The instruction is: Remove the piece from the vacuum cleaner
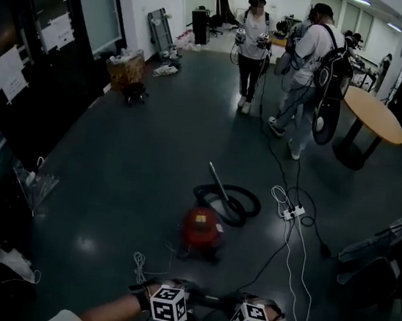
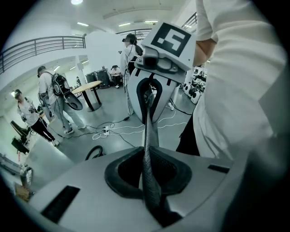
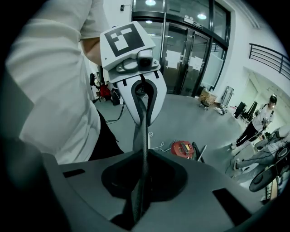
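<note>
Left tool point(image 2: 148, 118): we find the jaws together, nothing between them | Right tool point(image 3: 141, 121): we find the jaws together, nothing between them | Vacuum cleaner point(image 1: 201, 230): red, standing on the floor point(image 1: 131, 183), well apart from both tools | Black hose point(image 1: 234, 200): we note it coiled just behind the cleaner.

One red vacuum cleaner point(image 1: 201, 230), one coiled hose point(image 1: 229, 201), one power strip point(image 1: 292, 212), one round table point(image 1: 374, 114) at two o'clock, two nearby people point(image 1: 252, 48) point(image 1: 310, 68).
</note>
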Available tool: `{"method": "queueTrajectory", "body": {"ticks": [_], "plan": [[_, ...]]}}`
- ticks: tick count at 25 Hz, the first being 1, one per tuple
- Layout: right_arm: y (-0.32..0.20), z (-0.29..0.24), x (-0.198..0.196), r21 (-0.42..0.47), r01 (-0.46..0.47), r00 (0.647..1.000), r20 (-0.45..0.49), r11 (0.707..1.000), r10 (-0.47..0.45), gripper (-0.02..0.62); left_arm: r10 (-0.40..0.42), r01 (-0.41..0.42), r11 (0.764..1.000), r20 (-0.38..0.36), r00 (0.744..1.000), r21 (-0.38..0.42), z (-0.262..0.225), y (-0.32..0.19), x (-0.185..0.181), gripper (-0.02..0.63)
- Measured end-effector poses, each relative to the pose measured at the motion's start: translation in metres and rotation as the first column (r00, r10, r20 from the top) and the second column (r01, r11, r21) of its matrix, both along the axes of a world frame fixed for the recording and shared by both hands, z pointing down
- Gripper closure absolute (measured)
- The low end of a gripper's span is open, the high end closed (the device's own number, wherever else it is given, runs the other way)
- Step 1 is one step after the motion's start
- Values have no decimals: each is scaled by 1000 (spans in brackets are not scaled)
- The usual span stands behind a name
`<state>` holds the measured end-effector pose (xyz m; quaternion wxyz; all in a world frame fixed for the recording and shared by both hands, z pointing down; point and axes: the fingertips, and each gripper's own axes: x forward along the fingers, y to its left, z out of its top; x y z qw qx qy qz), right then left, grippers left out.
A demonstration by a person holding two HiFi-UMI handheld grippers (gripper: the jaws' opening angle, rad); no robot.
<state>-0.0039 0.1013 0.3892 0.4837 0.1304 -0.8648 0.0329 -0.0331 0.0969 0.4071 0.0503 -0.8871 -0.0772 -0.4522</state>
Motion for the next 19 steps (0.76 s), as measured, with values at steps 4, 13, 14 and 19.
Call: {"method": "queueTrajectory", "body": {"ticks": [4, 13, 14, 19], "plan": [[20, -7, 11, 18, -10, 1000, 10, 1000, 9, 555, 21, -22, 999, 12, 1000, 25, -6, 18, 11, 575], [53, -25, 29, 36, -16, 1000, 21, 999, 15, 555, 43, -44, 998, 20, 999, 42, -24, 50, 29, 575], [56, -29, 26, 34, -15, 1000, 19, 999, 14, 555, 44, -45, 998, 19, 999, 41, -28, 52, 25, 575], [62, -50, -1, 19, -11, 1000, 15, 1000, 11, 554, 50, -51, 998, 14, 999, 29, -47, 60, -1, 575]]}}
